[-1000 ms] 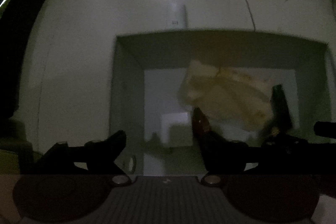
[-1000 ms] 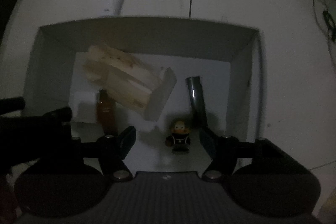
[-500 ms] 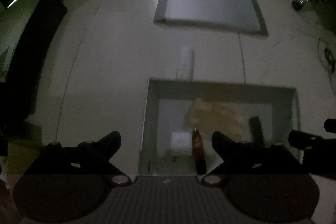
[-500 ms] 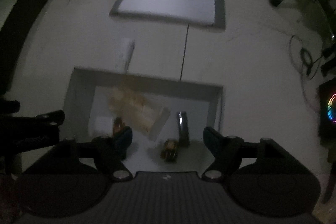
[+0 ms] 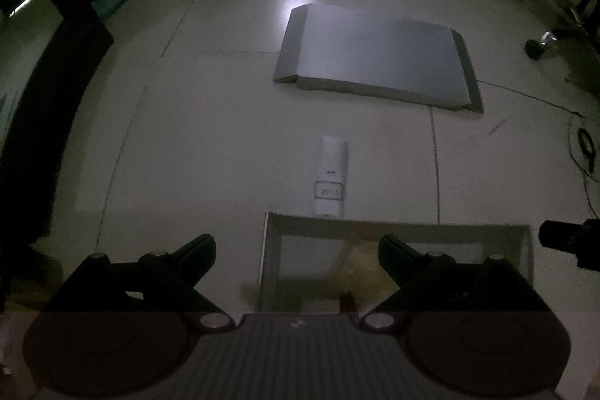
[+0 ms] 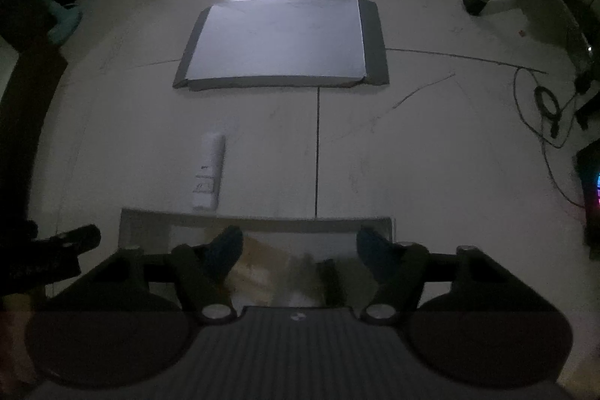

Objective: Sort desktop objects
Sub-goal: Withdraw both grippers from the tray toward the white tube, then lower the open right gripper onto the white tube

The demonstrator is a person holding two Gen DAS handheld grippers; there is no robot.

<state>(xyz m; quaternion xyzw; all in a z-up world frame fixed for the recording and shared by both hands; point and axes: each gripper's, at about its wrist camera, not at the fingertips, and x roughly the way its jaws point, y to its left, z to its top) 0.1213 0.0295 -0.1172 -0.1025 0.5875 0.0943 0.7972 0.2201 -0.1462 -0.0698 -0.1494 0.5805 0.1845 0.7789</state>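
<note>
Left wrist view: the left gripper hangs above a pale tiled floor in dim light, its two black fingers spread wide with nothing between them. Under the right-hand finger lies an open white cardboard box, only its far wall and left wall showing. Inside it a tan wooden block bundle is partly hidden, and a small reddish-brown bottle tip peeks out at the near edge. A white slim remote control lies on the floor just beyond the box's far wall, its near end almost touching the rim. Farther off rests a flat grey-and-white cardboard lid. At the right edge, part of the other gripper's dark body shows.

Right wrist view: the right gripper, with blue-tipped fingers, is over the same white cardboard box. Its jaws have just been closing somewhat, yet they stand apart and pinch nothing. Between and below them the blurred box contents show: the tan wooden bundle and a dark upright tube; the rest is too smeared to tell. The white remote lies just past the box's far wall, towards its left end. The flat lid sits well beyond, under a bright reflection. Black cables and chair castors lie to the right.
</note>
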